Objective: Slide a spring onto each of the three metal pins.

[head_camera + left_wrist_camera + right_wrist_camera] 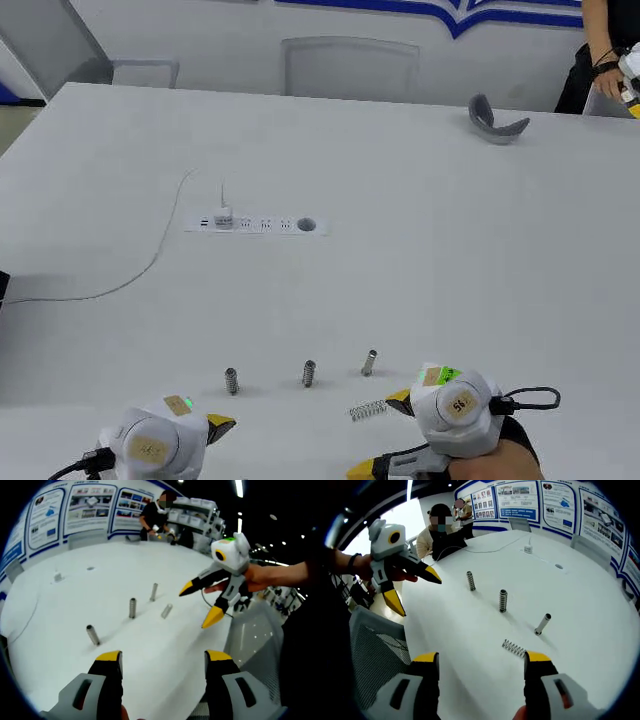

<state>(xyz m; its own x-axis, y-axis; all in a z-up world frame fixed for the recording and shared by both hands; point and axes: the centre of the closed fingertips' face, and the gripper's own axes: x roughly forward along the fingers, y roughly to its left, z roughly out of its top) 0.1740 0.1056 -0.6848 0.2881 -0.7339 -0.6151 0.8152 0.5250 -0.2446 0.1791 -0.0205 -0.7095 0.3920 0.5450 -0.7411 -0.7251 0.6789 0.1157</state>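
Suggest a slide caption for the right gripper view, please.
Right gripper, yellow-tipped tongs open, near a loose metal coil spring lying beside the one bare metal pin.
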